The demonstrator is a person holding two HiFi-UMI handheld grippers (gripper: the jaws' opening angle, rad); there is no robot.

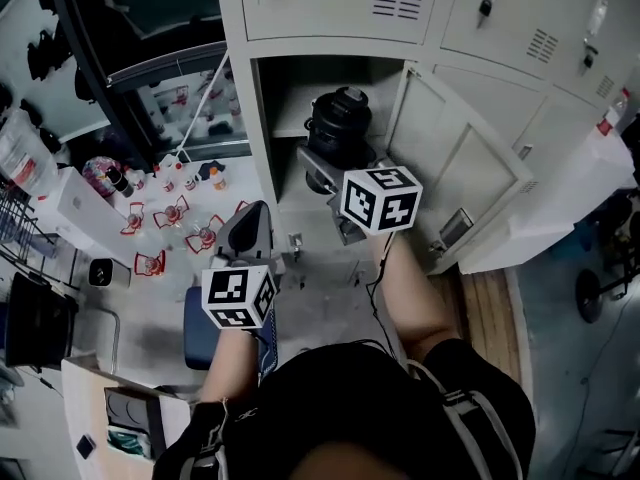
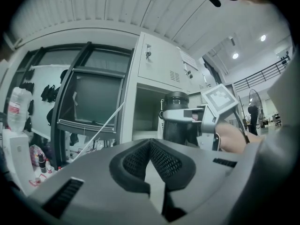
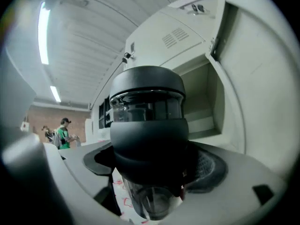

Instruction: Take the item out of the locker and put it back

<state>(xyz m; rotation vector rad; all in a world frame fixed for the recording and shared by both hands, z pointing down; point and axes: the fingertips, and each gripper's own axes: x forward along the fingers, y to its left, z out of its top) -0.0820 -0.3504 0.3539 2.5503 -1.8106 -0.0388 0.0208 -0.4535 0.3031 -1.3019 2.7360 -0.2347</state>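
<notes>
Your right tool (image 1: 328, 175) sits at the centre of the head view, its jaws clamped on the dark bottle (image 1: 340, 120). You hold the bottle upright at the mouth of the open locker compartment (image 1: 290, 88), just in front of the inner shelf (image 1: 288, 126). I cannot tell whether its base rests on anything. In the right gripper view the bottle (image 3: 147, 121) fills the middle of the frame. Its black lid is on top, a clear band lies under it, and the padded jaws of the right tool (image 3: 150, 175) press its lower body from both sides. The locker door (image 1: 470, 168) stands swung open at the right of the compartment.

Your left tool (image 1: 250, 236) hangs lower left of centre in the head view, well apart from the locker opening. In the left gripper view, the left tool (image 2: 152, 165) has its ribbed pads (image 2: 164, 161) closed against each other. The bottle (image 2: 176, 118) and the right tool's marker cube (image 2: 219, 97) show beyond them at centre right.
</notes>
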